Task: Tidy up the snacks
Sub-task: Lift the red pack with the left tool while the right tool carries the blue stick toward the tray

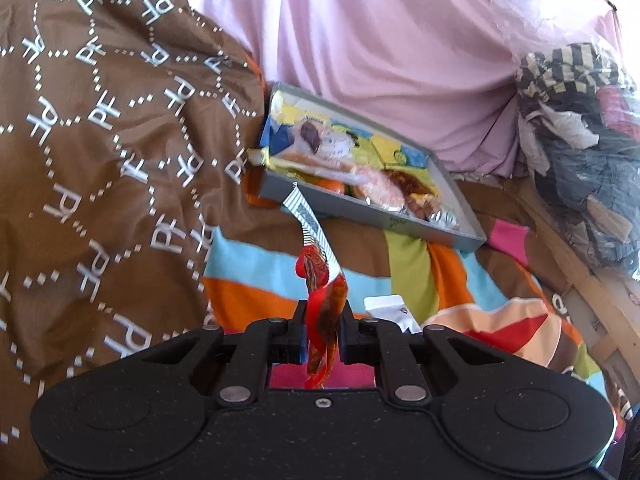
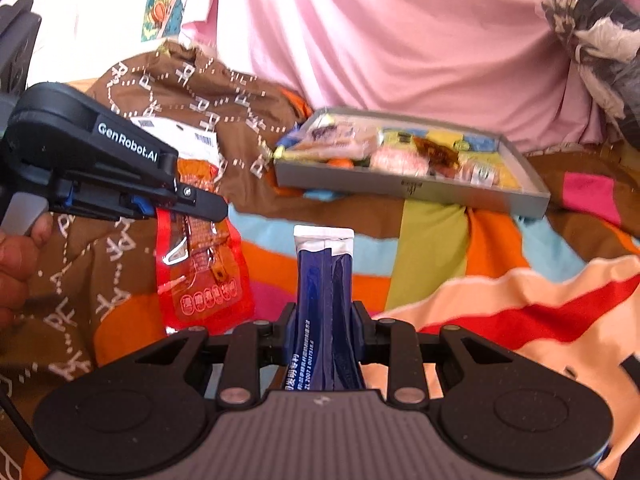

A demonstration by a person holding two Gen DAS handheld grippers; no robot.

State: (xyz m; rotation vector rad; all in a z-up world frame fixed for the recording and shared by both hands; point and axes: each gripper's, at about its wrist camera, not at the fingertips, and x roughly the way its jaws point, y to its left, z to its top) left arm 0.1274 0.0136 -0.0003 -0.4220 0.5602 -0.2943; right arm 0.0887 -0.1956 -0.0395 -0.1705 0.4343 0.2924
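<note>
A shallow grey tray [image 1: 352,210] [image 2: 404,190] lies on the striped bedspread, filled with several snack packets. My left gripper [image 1: 323,320] is shut on a red snack packet [image 1: 324,300], seen edge-on in the left wrist view. In the right wrist view the same red snack packet [image 2: 204,276] hangs from the left gripper [image 2: 212,210] at the left, short of the tray. My right gripper [image 2: 324,320] is shut on a dark blue sachet [image 2: 324,276] with a white top, held upright in front of the tray.
A brown patterned cloth [image 1: 100,140] is heaped on the left, touching the tray's left end. Pink fabric [image 1: 380,48] rises behind the tray. A bag of dark clothes [image 1: 580,152] sits at the right beside a wooden edge [image 1: 592,304]. A hand [image 2: 16,264] holds the left gripper.
</note>
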